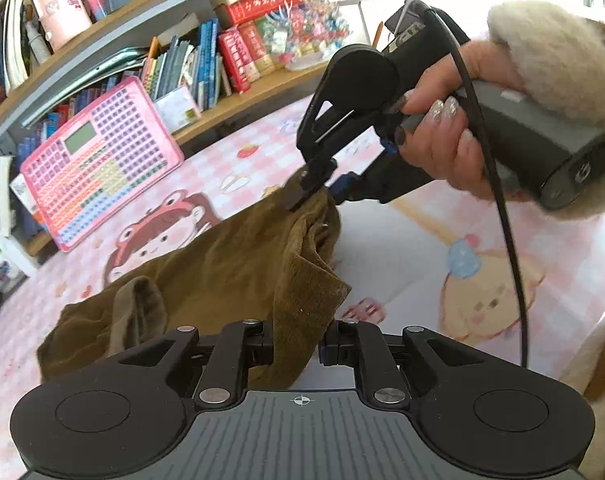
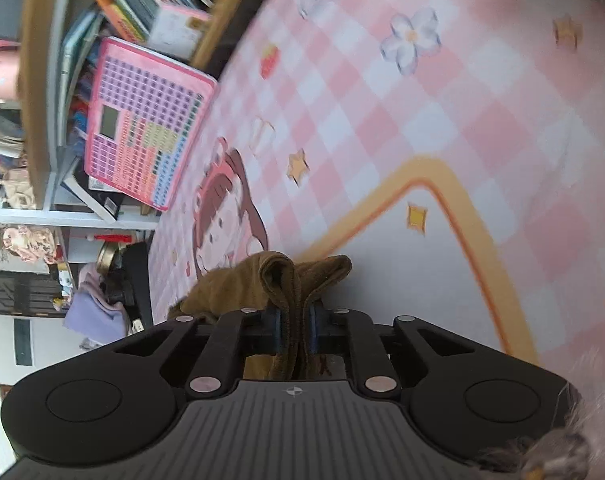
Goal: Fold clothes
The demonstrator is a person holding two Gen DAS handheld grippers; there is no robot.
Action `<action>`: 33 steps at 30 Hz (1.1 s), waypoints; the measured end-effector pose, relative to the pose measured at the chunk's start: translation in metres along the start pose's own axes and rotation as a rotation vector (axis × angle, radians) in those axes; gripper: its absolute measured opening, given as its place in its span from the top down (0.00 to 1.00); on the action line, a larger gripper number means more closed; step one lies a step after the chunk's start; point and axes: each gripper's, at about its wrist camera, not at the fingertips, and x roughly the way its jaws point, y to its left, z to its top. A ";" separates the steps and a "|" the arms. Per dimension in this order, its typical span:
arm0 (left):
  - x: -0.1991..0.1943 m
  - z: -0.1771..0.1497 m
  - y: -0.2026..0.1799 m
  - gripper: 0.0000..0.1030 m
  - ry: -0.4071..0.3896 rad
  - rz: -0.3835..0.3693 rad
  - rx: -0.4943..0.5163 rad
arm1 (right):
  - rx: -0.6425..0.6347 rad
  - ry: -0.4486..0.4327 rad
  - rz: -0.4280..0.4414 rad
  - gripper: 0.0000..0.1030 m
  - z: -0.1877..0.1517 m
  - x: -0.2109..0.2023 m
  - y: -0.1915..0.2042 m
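Both claws are clamped on one brown corduroy garment (image 1: 230, 276). The left claw (image 1: 296, 346) pinches a hanging edge near the camera; the right claw (image 1: 314, 196), held in a hand (image 1: 446, 136) with a fleecy cuff, grips a bunched corner higher up. The cloth is lifted, its far end slumped on the pink checked worktop (image 1: 230, 164). It looks like mid-fold carrying; next the held edges need laying flat and aligned.

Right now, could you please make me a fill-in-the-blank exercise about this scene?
1. Both grippers are shut on the same ____ garment.
2. The right gripper is held by a ____.
3. The mat has a pink and white ____ pattern.
4. The pink board leans against the ____.

Answers: brown; hand; checked; bookshelf
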 end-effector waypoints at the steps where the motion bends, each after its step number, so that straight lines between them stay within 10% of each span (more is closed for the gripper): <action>1: -0.001 0.003 0.000 0.86 -0.015 -0.019 -0.018 | -0.004 -0.014 0.003 0.89 0.003 -0.005 0.002; 10: -0.030 0.007 0.047 0.86 -0.161 -0.156 -0.378 | -0.082 -0.048 0.071 0.89 0.014 -0.031 0.050; 20: -0.063 -0.056 0.145 0.85 -0.205 -0.096 -0.804 | -0.304 0.080 0.174 0.87 -0.026 0.038 0.160; 28: -0.051 -0.107 0.198 0.80 -0.095 -0.112 -0.887 | -0.357 0.124 0.048 0.83 -0.068 0.123 0.190; 33: -0.041 -0.134 0.224 0.63 0.000 -0.160 -0.846 | -0.314 0.102 -0.020 0.60 -0.086 0.153 0.188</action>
